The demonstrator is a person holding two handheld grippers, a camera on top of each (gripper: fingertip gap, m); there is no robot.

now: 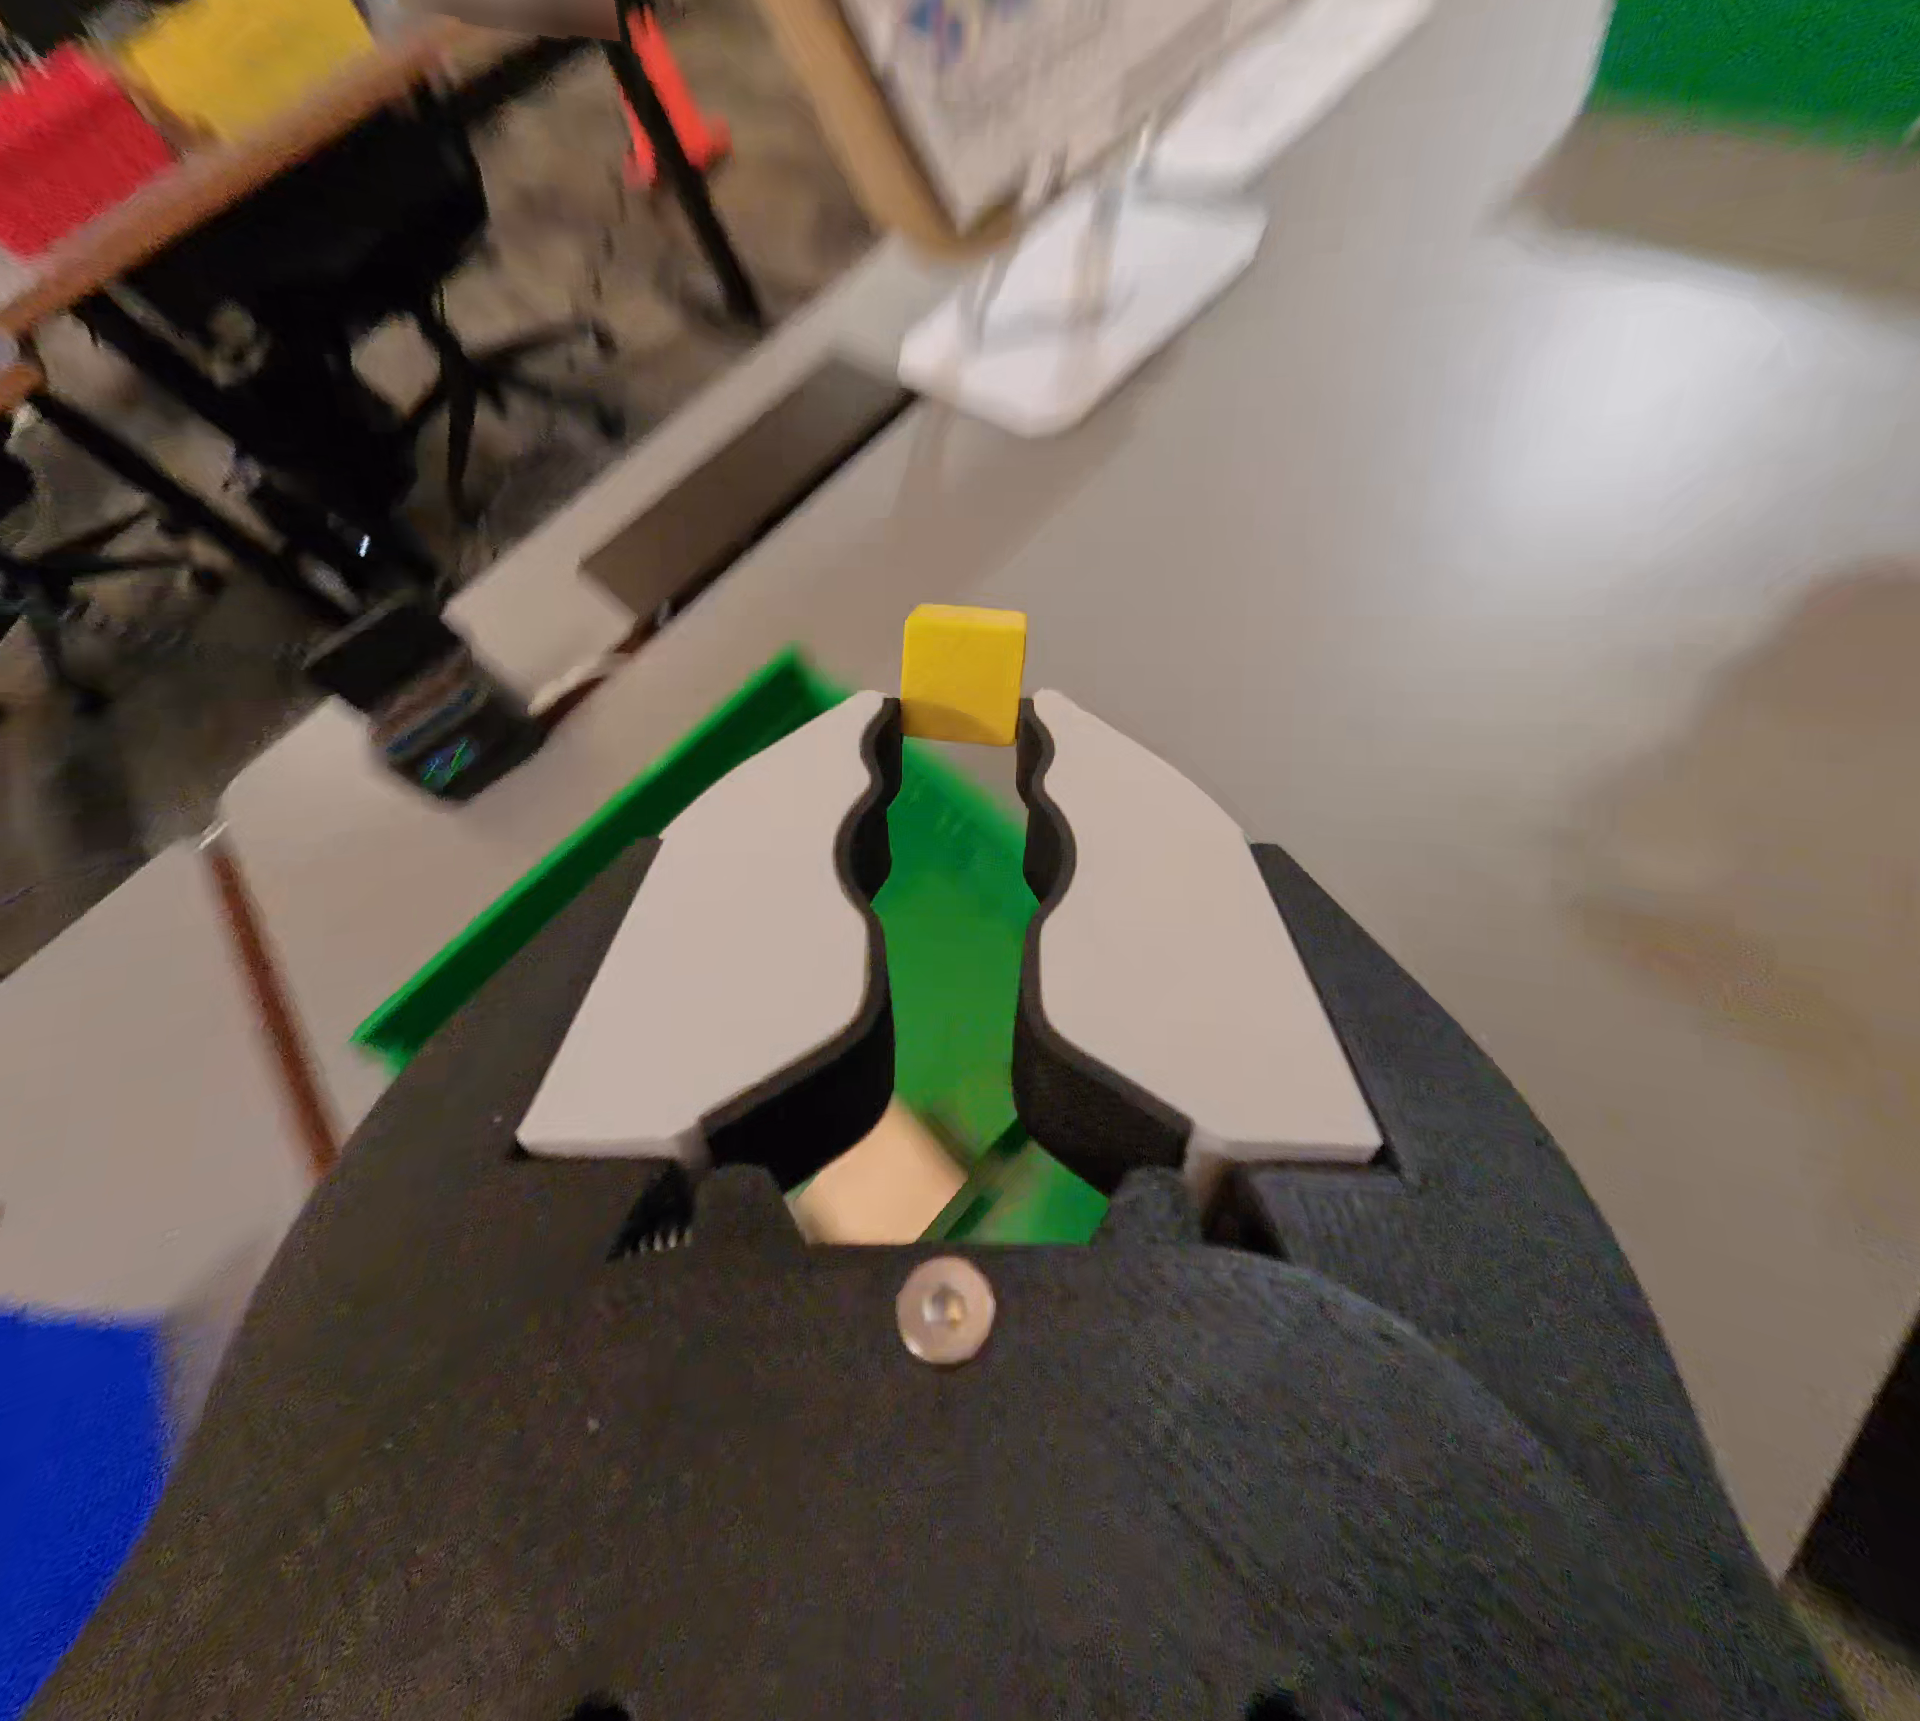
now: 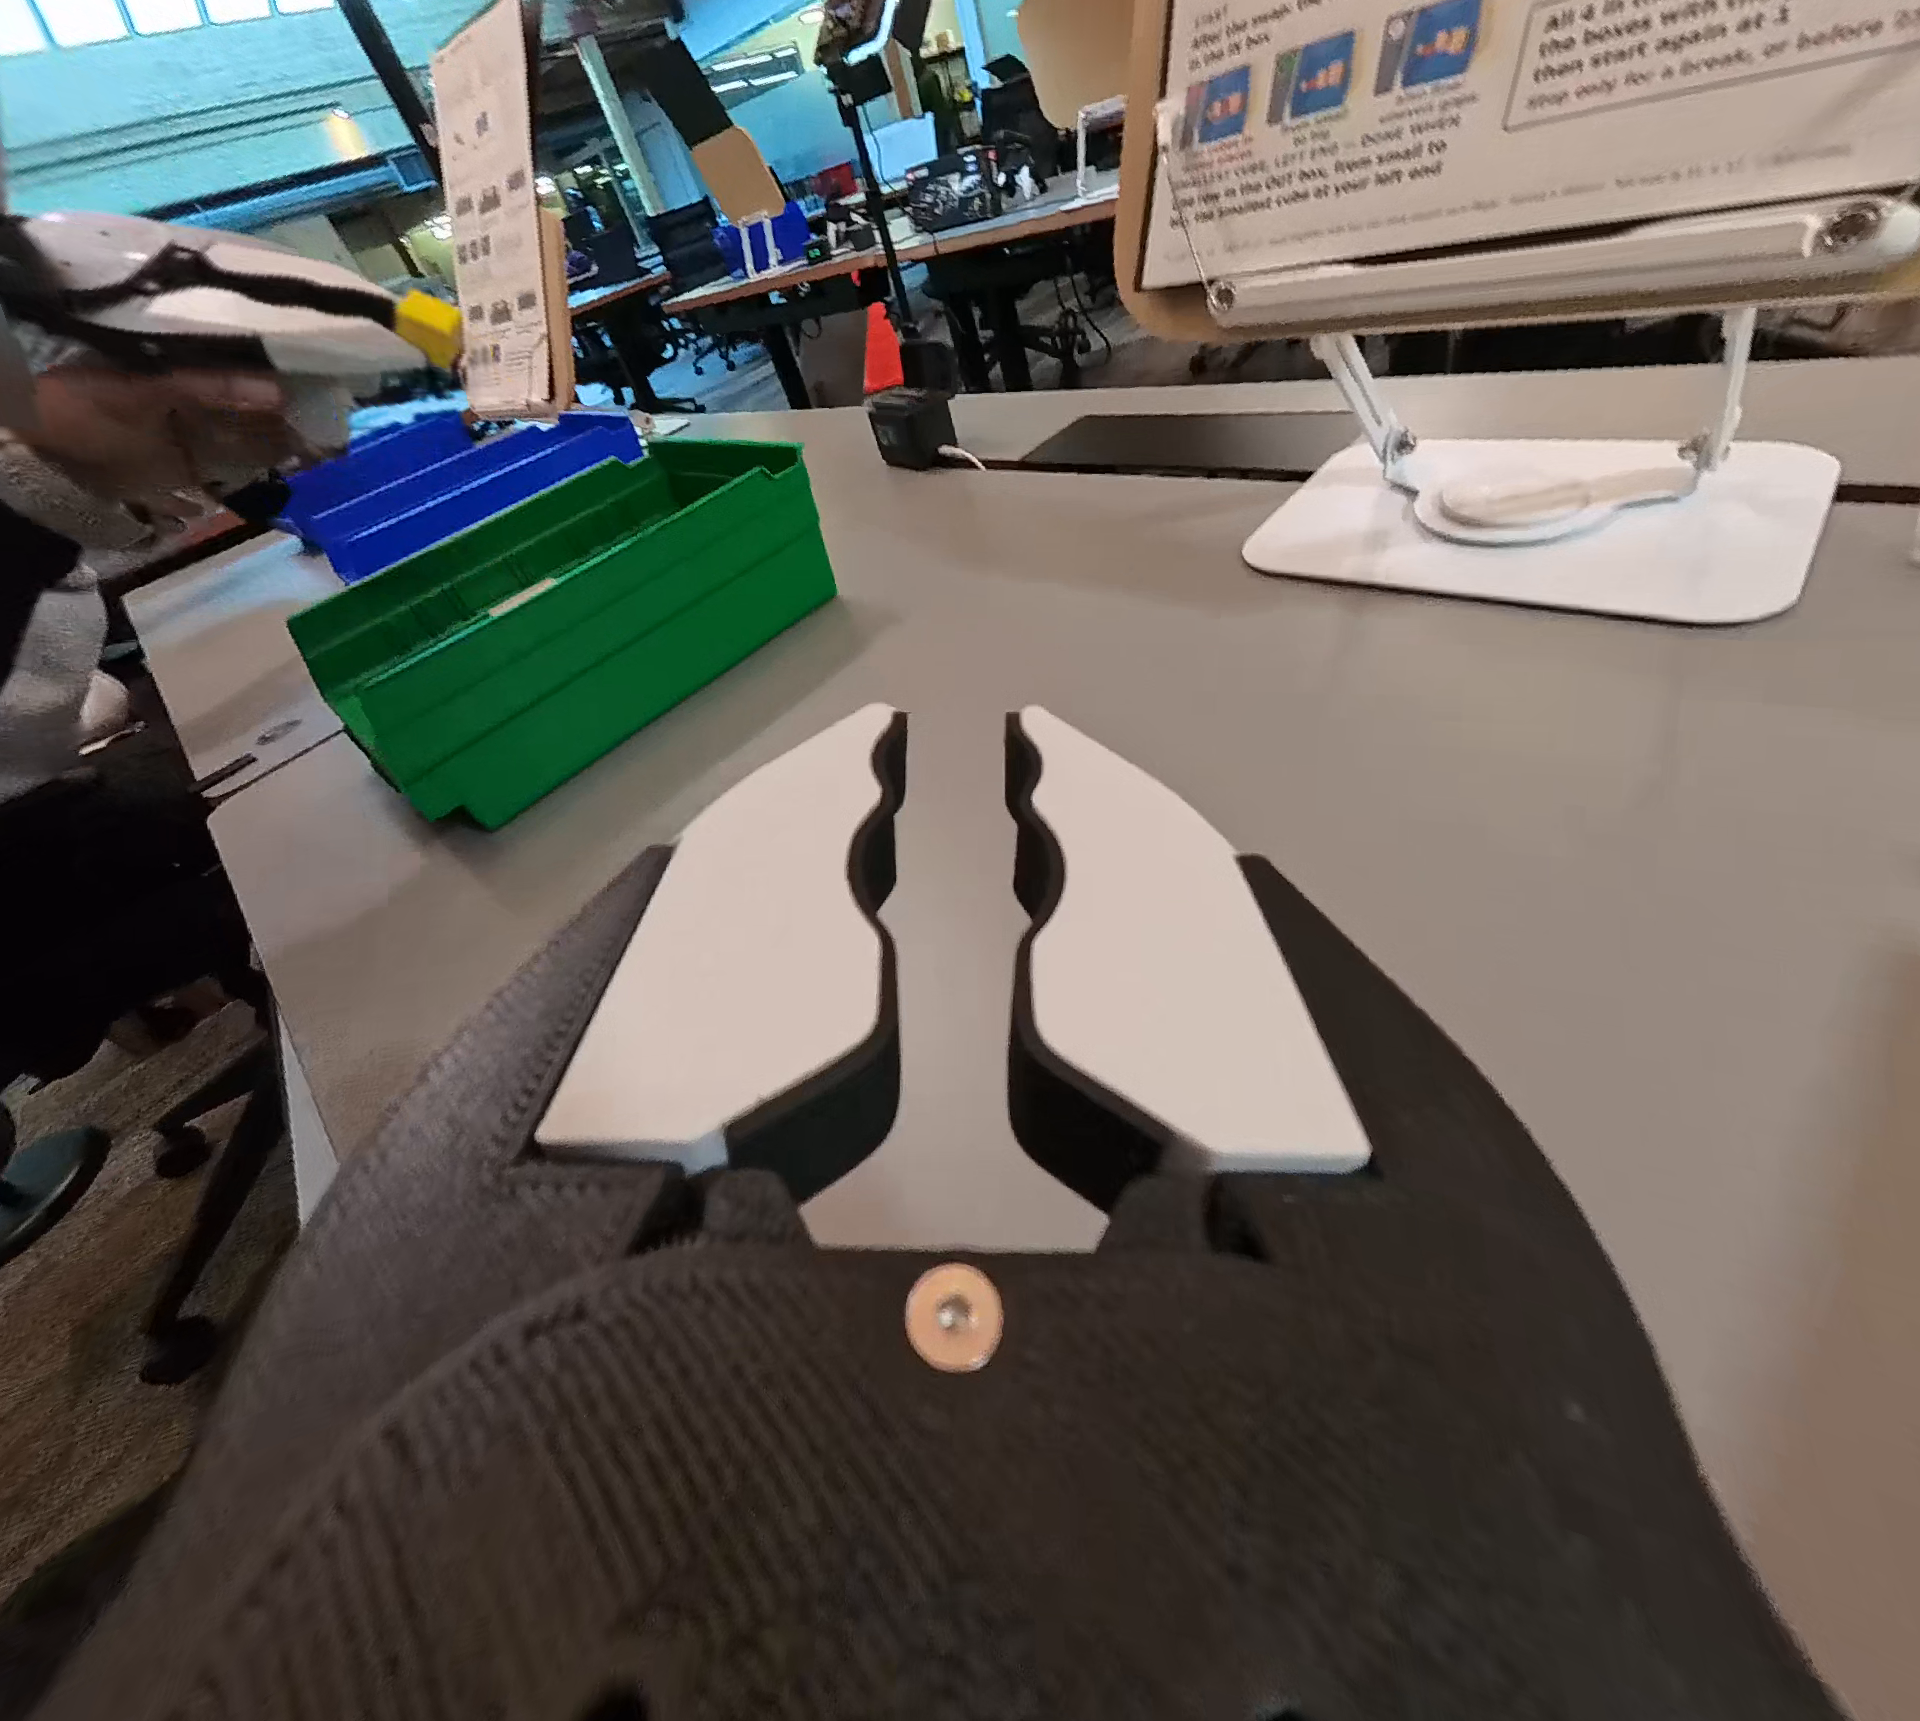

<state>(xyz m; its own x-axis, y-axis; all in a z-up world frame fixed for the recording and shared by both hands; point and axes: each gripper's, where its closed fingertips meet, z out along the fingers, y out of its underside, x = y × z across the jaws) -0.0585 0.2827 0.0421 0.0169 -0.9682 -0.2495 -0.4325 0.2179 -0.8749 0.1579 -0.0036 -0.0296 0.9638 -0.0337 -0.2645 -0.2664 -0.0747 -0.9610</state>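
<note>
Left tongs (image 1: pixel 961 715): matte black printed body with fine layer ridges, broad and rounded toward the lower frame; two pale grey finger plates, tapered, with wavy black inner edges; one silver hex-socket screw at centre.

Right tongs (image 2: pixel 954 731): same build, with a black ribbed shell, light grey finger plates, scalloped black inner pads and a silver screw on a washer at lower centre.

Sleeve (image 2: pixel 47 653): grey-and-white fuzzy knit, far left of the right wrist view.
</note>
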